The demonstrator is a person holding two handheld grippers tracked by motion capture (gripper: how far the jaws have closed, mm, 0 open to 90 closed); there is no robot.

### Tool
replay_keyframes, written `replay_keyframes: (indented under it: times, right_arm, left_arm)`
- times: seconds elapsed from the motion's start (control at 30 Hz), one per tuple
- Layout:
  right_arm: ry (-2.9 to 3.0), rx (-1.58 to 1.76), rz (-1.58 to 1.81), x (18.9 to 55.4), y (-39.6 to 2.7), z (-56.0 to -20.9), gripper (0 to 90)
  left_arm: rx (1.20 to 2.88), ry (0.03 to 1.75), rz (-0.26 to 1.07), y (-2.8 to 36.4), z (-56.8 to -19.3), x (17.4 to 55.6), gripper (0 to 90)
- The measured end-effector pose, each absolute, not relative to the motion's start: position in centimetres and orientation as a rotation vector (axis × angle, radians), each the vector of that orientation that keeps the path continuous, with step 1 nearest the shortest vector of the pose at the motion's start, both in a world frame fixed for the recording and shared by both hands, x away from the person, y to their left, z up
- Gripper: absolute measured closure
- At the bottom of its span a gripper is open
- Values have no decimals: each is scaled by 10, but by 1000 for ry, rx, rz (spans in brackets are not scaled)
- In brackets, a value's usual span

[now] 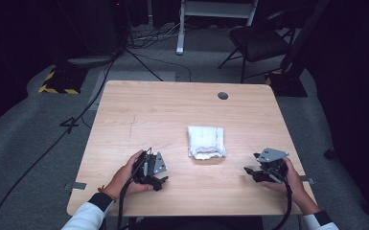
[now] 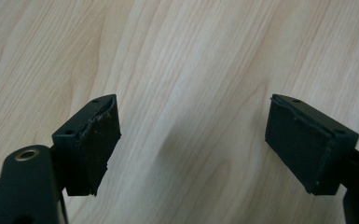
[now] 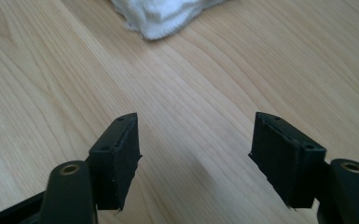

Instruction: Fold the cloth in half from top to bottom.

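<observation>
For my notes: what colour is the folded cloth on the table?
White; the folded cloth shows best in the high view.

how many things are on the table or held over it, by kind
white folded towel: 1
handheld grippers: 2, the left gripper and the right gripper, both with fingers apart and nothing between them
total: 3

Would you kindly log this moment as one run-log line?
left gripper: open, empty | right gripper: open, empty | folded white towel: mid-table, between grippers, untouched | table: wooden
</observation>
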State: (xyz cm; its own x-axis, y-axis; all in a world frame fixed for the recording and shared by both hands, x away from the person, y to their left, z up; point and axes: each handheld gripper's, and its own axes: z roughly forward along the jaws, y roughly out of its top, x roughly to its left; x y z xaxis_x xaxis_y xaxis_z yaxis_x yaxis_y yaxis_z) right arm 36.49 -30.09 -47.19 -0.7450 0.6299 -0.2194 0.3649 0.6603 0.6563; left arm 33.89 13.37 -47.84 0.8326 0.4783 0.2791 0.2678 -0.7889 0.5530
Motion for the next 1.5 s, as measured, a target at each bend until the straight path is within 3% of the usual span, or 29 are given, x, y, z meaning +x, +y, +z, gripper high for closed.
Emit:
replay_keyframes:
  times: [0.6, 0.83, 1.5]
  right_arm:
    - [2414, 1029, 941, 343, -376, -491, 297]
    - [2370, 1086, 1035, 344, -385, -502, 223]
    - [2321, 1131, 1032, 342, -388, -503, 221]
  left_arm:
    - [2405, 782, 472, 203, -490, 332, 184]
    - [2235, 894, 341, 237, -504, 336, 171]
    - [2217, 947, 364, 235, -504, 334, 158]
